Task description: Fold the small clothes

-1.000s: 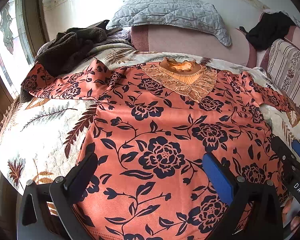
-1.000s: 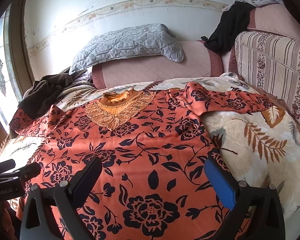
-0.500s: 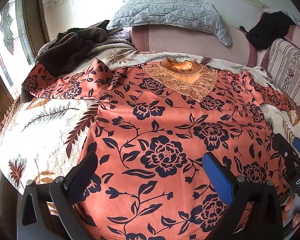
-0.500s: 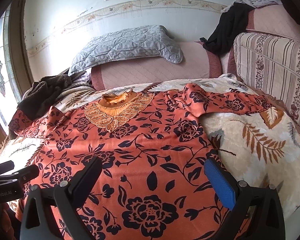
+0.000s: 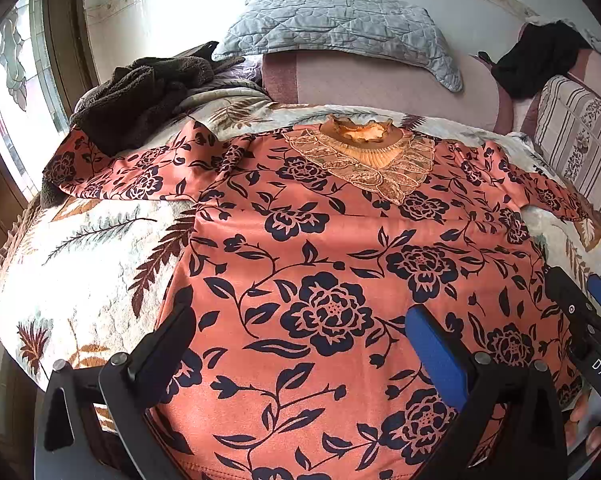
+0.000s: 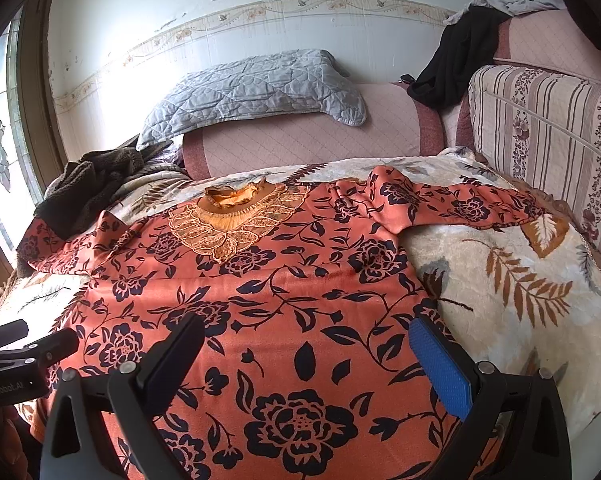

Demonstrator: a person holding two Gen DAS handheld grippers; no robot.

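The left hand-held gripper [image 5: 300, 344] hovers over the hem end of the top [image 5: 324, 264], fingers spread apart with nothing between them. The right hand-held gripper [image 6: 304, 356] hangs the same way, also apart and empty; its tip alone shows at the edge of the left view. The hem itself is cut off by the lower frame in both views. The top lies flat, front up, on the bed's leaf-print blanket [image 6: 512, 280], sleeves out to both sides. The left cuff is hidden under a brown fleece [image 5: 140, 96]; the right cuff is hard to make out. Beyond the lace collar [image 6: 236, 216] sit a pink bolster [image 6: 308, 140], a grey pillow [image 6: 252, 88] and black clothing [image 6: 456, 60].
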